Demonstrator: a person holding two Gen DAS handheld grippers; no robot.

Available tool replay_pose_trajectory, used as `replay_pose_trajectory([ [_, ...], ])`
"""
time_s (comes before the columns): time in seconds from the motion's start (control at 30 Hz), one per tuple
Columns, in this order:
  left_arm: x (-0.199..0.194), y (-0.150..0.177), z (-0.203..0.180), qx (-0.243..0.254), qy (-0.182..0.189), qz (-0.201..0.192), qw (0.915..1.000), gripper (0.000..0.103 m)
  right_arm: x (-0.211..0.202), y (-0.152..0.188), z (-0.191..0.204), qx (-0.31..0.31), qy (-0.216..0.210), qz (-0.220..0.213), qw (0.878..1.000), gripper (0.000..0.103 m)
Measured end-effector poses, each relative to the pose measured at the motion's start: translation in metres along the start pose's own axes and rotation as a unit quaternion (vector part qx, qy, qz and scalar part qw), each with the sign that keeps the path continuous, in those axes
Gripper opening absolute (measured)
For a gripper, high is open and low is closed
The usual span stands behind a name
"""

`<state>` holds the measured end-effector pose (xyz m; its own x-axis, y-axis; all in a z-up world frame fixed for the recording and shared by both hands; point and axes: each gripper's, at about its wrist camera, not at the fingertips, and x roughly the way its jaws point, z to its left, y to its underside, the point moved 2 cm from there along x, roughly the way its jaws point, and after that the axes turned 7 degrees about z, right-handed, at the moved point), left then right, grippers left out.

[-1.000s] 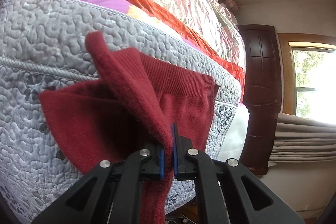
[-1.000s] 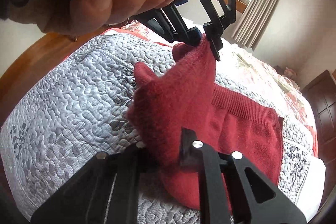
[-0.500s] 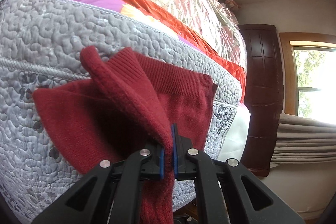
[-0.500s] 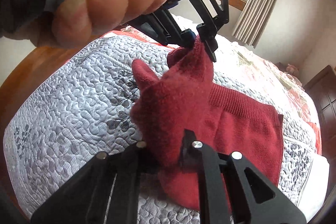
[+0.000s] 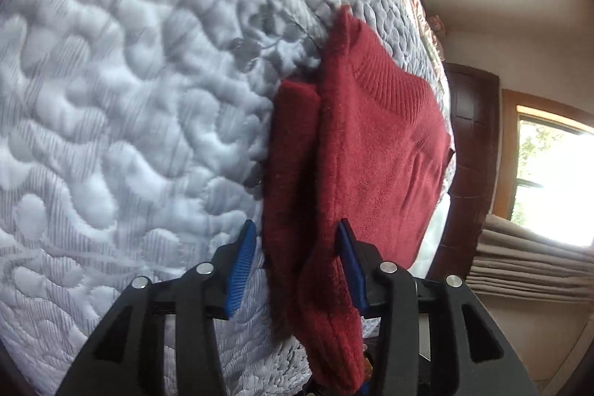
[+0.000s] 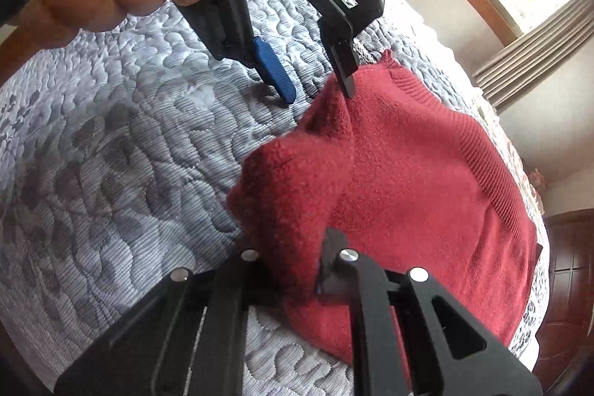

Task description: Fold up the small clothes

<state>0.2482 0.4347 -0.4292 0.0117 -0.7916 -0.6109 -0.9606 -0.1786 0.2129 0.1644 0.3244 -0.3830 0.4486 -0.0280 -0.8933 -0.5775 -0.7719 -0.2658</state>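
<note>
Lying folded on grey quilt (image 6: pixel 111 154), red garment (image 6: pixel 427 180), left gripper (image 5: pixel 297 258) released, right gripper (image 6: pixel 289 270) grasping its edge

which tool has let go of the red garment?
The left tool: its blue pads stand apart around the red garment. The right tool is shut on it.

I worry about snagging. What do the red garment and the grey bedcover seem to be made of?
The red garment looks like a soft fuzzy knit, perhaps wool or acrylic, with a ribbed band along one edge. The grey bedcover looks like quilted woven fabric with a faint sheen: puffy stitched swirls and fine ribbing.
</note>
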Motion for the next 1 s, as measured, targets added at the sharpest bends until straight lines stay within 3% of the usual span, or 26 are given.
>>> replay_pose_trajectory([
  [0.17, 0.001, -0.006, 0.017, 0.005, 0.098, -0.02, 0.995, 0.056, 0.003, -0.002, 0.001, 0.005, -0.003, 0.007, 1.0, 0.01],
  [0.3, 0.009, -0.027, 0.016, 0.011, 0.12, -0.032, 0.9922, 0.058, 0.006, -0.004, 0.0, 0.009, -0.008, 0.009, 1.0, 0.01],
  [0.5, 0.024, -0.059, 0.003, 0.025, 0.088, -0.006, 0.9957, 0.057, 0.011, -0.007, -0.007, 0.019, -0.018, 0.008, 1.0, 0.01],
  [0.57, 0.026, -0.063, 0.0, 0.033, 0.067, 0.004, 0.9972, 0.042, 0.012, -0.008, -0.01, 0.022, -0.02, 0.007, 1.0, 0.01],
  [0.6, 0.027, -0.063, 0.001, 0.033, 0.059, 0.011, 0.9977, 0.026, 0.012, -0.008, -0.013, 0.024, -0.022, 0.006, 0.999, 0.01],
  [0.63, 0.028, -0.063, 0.002, 0.03, 0.055, 0.017, 0.9979, 0.021, 0.012, -0.008, -0.015, 0.027, -0.024, 0.005, 0.999, 0.01],
  [0.77, 0.016, -0.068, -0.003, 0.032, 0.037, 0.004, 0.9988, 0.016, 0.011, -0.008, -0.024, 0.034, -0.025, -0.002, 0.999, 0.01],
  [1.0, -0.003, -0.063, -0.075, 0.059, 0.021, -0.003, 0.998, 0.015, -0.017, -0.012, -0.053, 0.072, -0.03, -0.032, 0.996, 0.01],
])
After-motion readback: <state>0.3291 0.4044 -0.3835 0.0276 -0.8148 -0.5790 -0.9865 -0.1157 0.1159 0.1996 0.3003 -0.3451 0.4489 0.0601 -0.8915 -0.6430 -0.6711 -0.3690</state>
